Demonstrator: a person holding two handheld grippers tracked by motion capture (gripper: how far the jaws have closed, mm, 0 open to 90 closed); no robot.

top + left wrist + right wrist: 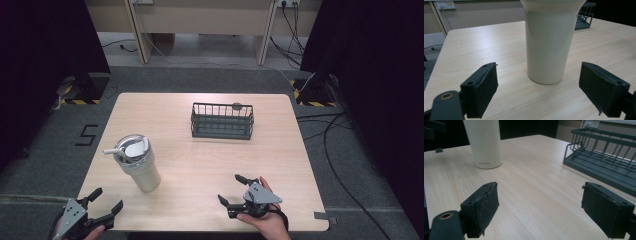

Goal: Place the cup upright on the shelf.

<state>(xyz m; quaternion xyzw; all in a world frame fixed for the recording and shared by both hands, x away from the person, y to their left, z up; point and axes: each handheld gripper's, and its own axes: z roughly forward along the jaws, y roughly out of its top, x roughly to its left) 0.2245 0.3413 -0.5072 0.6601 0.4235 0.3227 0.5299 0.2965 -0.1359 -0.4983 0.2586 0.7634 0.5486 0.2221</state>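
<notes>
Both grippers sat at the near edge of the light wooden table (200, 150), each held in a person's hand. At the near left corner, the left gripper (104, 200) had its black jaws spread wide, gripping nothing and aimed toward a cream tumbler (140, 165) just ahead of it. In the left gripper view the tumbler (548, 42) stood upright between the lines of the two open pads (485, 90), beyond their tips and apart from them, its base resting on the tabletop (486, 45).

Toward the near right, the right gripper (231, 189) also had its jaws spread apart and empty, hovering low over bare wood, with the hand (265, 220) wrapped around its body. Its own view showed the tumbler (484, 142) off to the far left, with faint lettering near its base, and a dark grey wire basket (604, 160) to the right.

From above, the tumbler carried a lid and a white straw (112, 150) jutting to the left. The wire basket (222, 121) stood toward the far middle of the table, well apart from the tumbler and both grippers. Cables (340, 150) trailed across the grey floor to the right.
</notes>
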